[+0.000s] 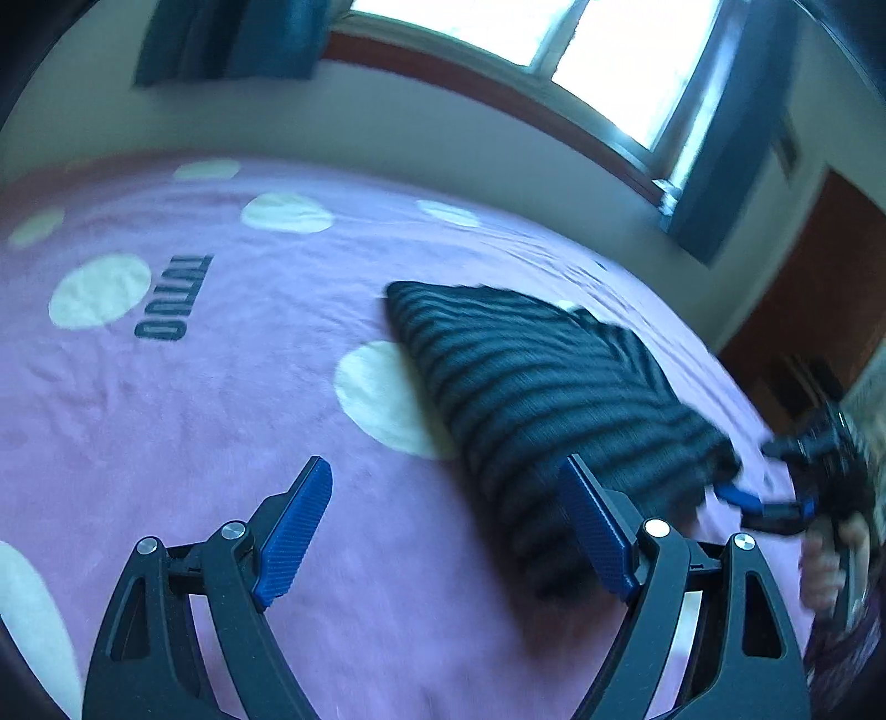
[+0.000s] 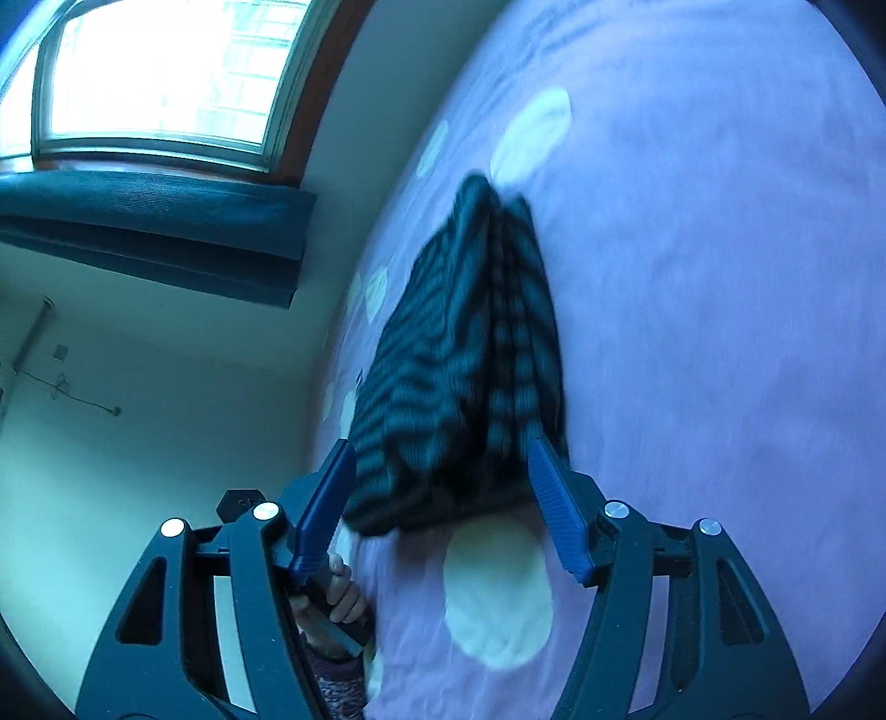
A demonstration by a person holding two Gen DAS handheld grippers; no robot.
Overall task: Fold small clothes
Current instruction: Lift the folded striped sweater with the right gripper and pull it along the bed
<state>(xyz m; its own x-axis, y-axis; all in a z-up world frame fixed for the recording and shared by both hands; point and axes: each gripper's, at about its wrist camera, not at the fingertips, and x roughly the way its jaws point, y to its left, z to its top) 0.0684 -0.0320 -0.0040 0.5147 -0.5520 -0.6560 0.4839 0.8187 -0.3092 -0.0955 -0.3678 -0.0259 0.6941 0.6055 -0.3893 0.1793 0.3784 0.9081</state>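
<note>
A dark striped garment lies on a pink blanket with pale dots, already doubled over into a compact wedge with layered edges showing along one side. To the left of it the blanket is bare but for the dots and a printed word.

The left gripper hangs over the near edge of the blanket, its blue pads spread wide and empty; the near left corner of the garment sits just beyond its right-hand pad, with no contact visible.

Farther right, the right gripper is aimed along the length of the garment from its near end. Its jaws stand well apart, the end of the fabric lying between the pads, which do not press on it. A hand on the other tool's handle shows at the lower left of that view.

A window and dark curtain lie on the far side of the room.

By the look of things, at least one fold is done and the cloth is lying free. What seems left is a further fold or a tidy of the uneven layers; motion blur hides finer detail.
</note>
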